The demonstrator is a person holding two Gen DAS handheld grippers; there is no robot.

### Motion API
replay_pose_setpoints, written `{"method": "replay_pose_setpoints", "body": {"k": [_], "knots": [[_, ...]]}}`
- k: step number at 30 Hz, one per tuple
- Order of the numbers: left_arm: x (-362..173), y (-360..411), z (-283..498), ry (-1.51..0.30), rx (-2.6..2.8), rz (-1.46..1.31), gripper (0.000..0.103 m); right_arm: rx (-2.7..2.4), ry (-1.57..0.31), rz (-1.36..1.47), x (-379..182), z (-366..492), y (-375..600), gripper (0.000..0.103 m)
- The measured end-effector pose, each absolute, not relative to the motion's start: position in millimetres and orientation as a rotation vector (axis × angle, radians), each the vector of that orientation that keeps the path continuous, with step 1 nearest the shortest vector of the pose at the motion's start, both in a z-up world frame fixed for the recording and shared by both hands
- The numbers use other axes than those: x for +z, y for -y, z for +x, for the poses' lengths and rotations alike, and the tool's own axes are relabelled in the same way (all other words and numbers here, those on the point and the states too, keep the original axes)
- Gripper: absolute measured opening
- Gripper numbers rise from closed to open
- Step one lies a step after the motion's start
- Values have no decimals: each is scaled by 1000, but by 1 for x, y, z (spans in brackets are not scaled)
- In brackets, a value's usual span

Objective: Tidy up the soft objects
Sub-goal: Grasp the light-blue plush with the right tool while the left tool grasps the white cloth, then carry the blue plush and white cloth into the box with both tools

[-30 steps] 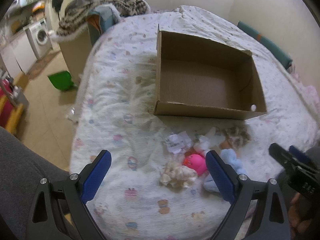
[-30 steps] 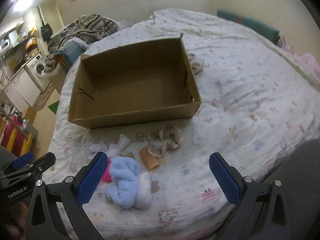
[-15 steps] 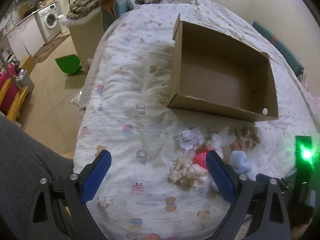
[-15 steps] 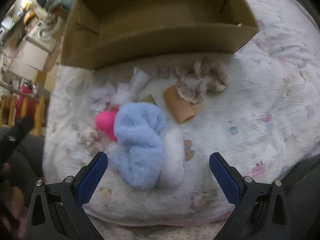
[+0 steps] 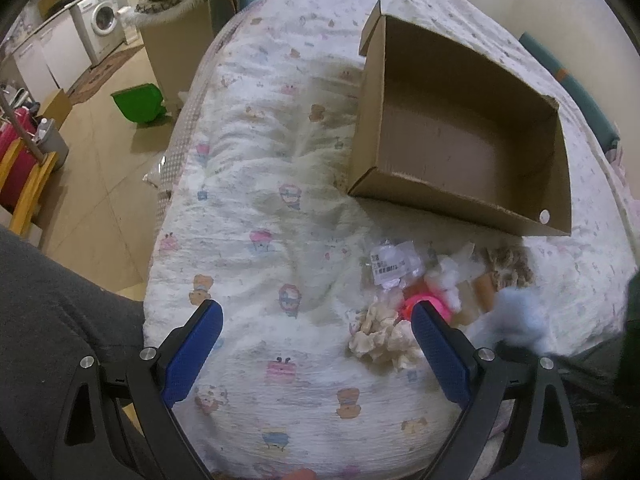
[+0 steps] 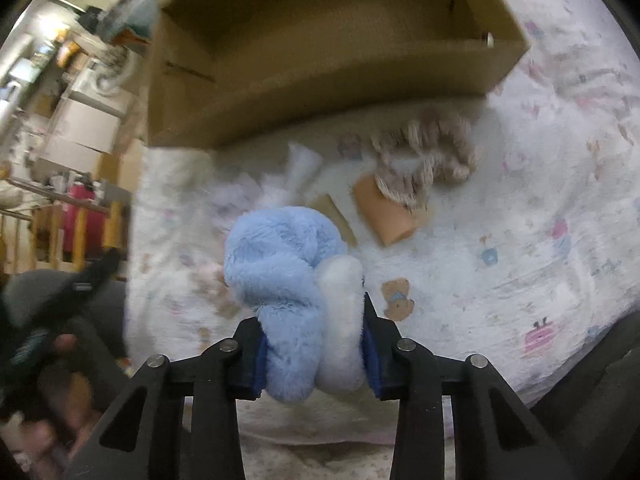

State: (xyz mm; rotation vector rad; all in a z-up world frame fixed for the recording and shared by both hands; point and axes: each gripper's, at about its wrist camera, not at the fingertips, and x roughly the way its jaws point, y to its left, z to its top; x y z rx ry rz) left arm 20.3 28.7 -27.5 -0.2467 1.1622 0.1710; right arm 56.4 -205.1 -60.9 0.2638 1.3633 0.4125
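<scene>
My right gripper (image 6: 312, 356) is shut on a fluffy blue and white plush (image 6: 288, 272), held just above the bed; it shows blurred in the left wrist view (image 5: 520, 312). My left gripper (image 5: 316, 344) is open and empty over the bedspread. Beside its right finger lie a cream scrunchie (image 5: 380, 340), a pink ball (image 5: 424, 304), white stuffing (image 5: 452, 276) and a tagged plastic bag (image 5: 392, 268). A brown knitted piece (image 6: 424, 160) and an orange piece (image 6: 384, 212) lie near the open, empty cardboard box (image 5: 460, 140), also in the right wrist view (image 6: 320, 92).
The bed's left edge (image 5: 176, 152) drops to a floor with a green bin (image 5: 140, 102), a washing machine (image 5: 100, 16) and a red and yellow rack (image 5: 20, 160). A teal cushion (image 5: 576, 92) lies along the wall at right.
My right gripper moved down to the blue plush and closed on it. My left gripper shifted left and stayed open.
</scene>
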Motion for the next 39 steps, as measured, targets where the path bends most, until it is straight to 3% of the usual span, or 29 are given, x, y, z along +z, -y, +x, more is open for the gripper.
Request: {"method": "replay_pose_setpoints", "body": {"k": [5,10,15,18,20,22,30,39], "knots": [[-42,-24,29,-1225,126,-250,94,425,-1182,313,-28,55,232,39],[-63,-4,37,-1311,45,-229,91,399,-1183,403,-35,59,244,39],[-86,18,44,-1382,-28,-206,79,406,-1174,430,-35,59,250,39],[-91,26,46,-1388,-33,-181,61,408,-1179,427,-34,57,255,39],[-90,28,44,-1380,-45,-178,28,407,-1180,422,-35,57,255,39],[-86,27,40,-1372,-43,-179,15,407,-1179,424,-34,57,255,39],[-28,-2,14,-1227,-2,-262,11,413,-1165,436,-30,55,258,39],[33,-24,47,-1102,7,-245,11,436,-1069,436,3,72,263,39]]}}
